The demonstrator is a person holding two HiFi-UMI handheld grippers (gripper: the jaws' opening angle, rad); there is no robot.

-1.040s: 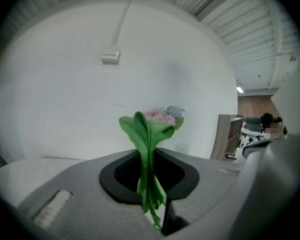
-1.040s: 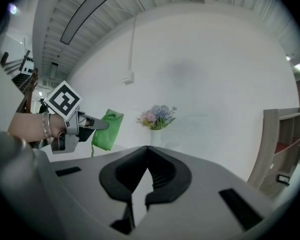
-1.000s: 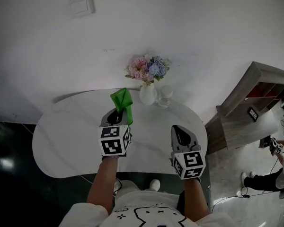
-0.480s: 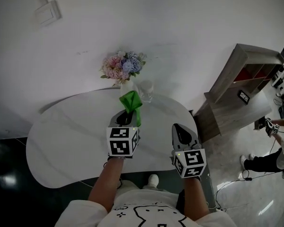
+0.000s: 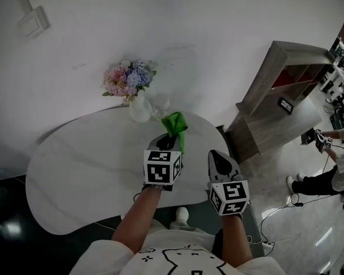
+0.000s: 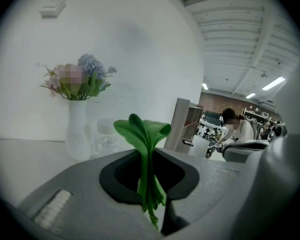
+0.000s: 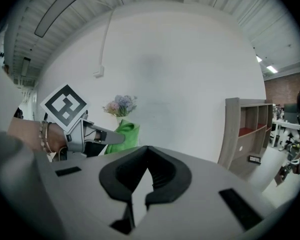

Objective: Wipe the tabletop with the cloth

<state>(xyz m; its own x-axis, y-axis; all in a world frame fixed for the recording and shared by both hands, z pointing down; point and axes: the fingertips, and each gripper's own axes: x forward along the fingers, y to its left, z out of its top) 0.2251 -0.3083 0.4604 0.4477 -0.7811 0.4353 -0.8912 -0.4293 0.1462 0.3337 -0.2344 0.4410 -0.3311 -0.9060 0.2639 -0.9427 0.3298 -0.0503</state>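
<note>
My left gripper (image 5: 171,137) is clamped on the green cloth (image 5: 176,124), which stands bunched out of the jaws above the tabletop's (image 5: 80,176) far edge, near the vase (image 5: 139,111) and glass jar (image 5: 161,104). It looks soft, light and floppy, so I'd keep this mid-fold pinch. My right gripper (image 5: 217,157) has its jaws together, empty. Open room lies leftward; the right edge is close.

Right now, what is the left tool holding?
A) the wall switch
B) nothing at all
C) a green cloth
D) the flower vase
C: the left tool is shut on the cloth, whose green folds stick up from between its jaws.
</note>
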